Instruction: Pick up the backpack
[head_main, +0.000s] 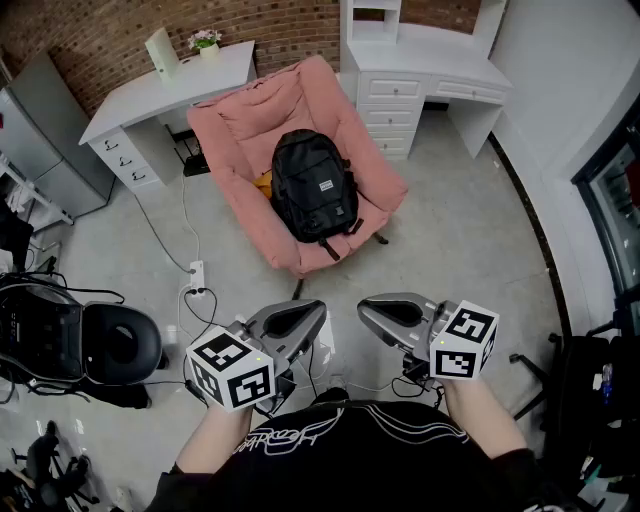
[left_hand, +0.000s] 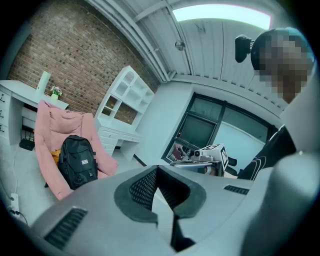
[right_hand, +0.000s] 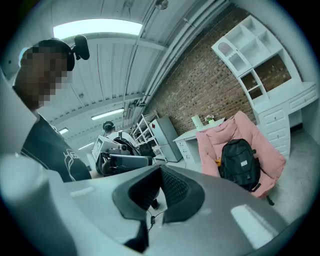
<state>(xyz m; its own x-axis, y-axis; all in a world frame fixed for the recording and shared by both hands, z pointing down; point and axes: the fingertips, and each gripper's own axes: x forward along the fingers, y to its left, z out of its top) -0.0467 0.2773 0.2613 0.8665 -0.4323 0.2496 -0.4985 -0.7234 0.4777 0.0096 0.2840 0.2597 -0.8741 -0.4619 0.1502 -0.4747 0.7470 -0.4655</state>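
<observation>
Leaning upright on the pink chair, the backpack sat well apart from the left tool and right tool, both clenched empty. Reaching without opening them would likely shove the backpack over instead of gripping it.

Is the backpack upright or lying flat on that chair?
Upright, leaning back: the backpack sits on the seat of the pink chair, its top against the backrest and its front pocket facing out.

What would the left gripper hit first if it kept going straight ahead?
Probably the bare floor beside the pink chair. The left gripper aims wide of the backpack, though depth is unclear.
</observation>
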